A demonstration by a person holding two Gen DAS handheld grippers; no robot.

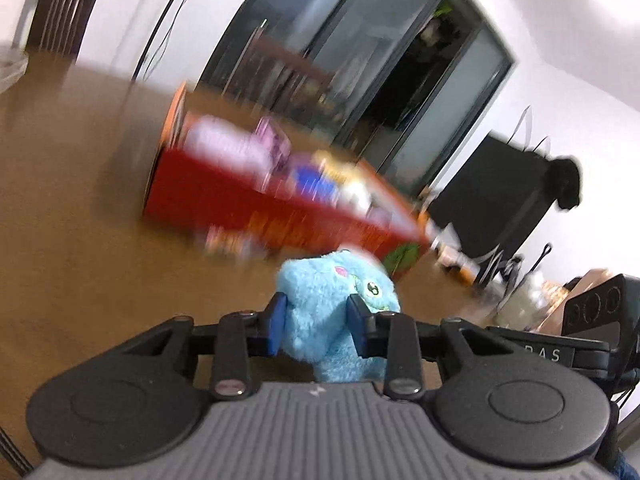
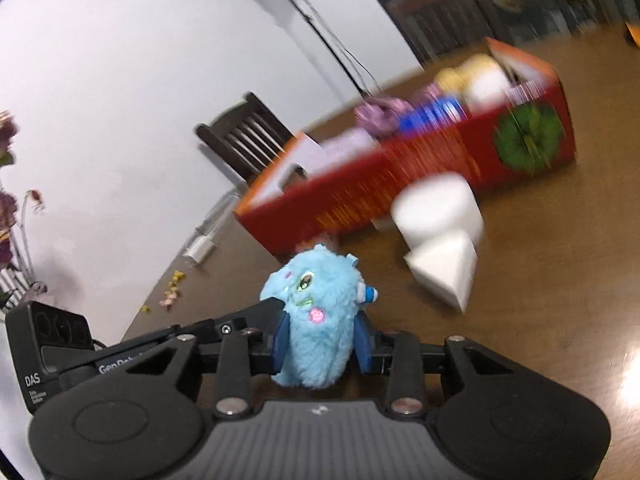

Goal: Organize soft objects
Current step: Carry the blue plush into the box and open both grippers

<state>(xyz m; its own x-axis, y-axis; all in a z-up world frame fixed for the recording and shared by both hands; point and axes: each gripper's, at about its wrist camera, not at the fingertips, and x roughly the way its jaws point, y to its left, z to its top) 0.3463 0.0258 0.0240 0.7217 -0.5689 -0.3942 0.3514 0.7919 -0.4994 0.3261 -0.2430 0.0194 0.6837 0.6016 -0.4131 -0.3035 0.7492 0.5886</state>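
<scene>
A fluffy blue plush toy (image 1: 336, 312) sits between the blue pads of my left gripper (image 1: 318, 326), which is shut on it above the brown table. My right gripper (image 2: 320, 338) is also shut on the blue plush toy (image 2: 316, 320), so both grippers hold the same toy from opposite sides. A long red cardboard box (image 1: 256, 204) lies on the table beyond, holding several soft things in pink, purple, blue and yellow; it also shows in the right wrist view (image 2: 400, 168). Both views are blurred by motion.
Two white foam blocks (image 2: 440, 236) lie on the wooden table (image 1: 72, 184) in front of the box. A dark wooden chair (image 2: 244, 136) stands at the table's far edge by a white wall. Dark glass doors (image 1: 360, 60) are behind.
</scene>
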